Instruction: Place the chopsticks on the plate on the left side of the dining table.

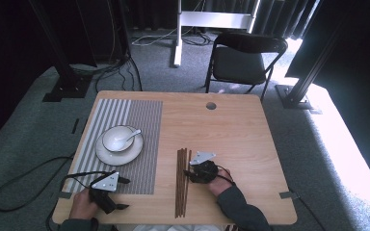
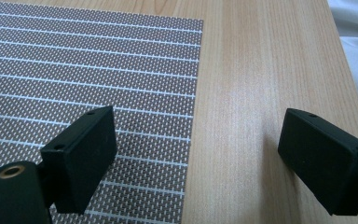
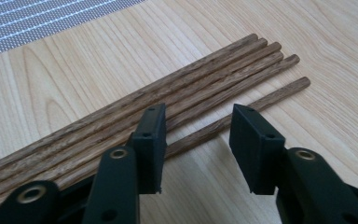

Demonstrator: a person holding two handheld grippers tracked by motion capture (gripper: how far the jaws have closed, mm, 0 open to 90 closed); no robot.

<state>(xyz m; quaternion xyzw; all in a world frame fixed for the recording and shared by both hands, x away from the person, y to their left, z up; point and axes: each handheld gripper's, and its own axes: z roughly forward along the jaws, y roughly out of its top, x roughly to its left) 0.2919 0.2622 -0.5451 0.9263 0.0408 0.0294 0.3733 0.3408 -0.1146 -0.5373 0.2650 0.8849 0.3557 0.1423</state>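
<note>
On the light wooden counter [image 1: 231, 125], the right tongs [image 3: 198, 135] straddle one dark brown wooden chopstick [image 3: 242, 113], lying slightly apart from the bundle of matching chopsticks [image 3: 168, 93]; the jaws stand partly open, their pads not pressing on it. The left tongs [image 2: 196, 154] gape wide over the edge of the grey striped woven placemat [image 2: 74, 70], holding nothing.

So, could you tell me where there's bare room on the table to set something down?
The widest free patch is the table's right half, from the chopsticks out to the right edge. The placemat's far end is free too. The plate with bowl crowds its middle.
</note>
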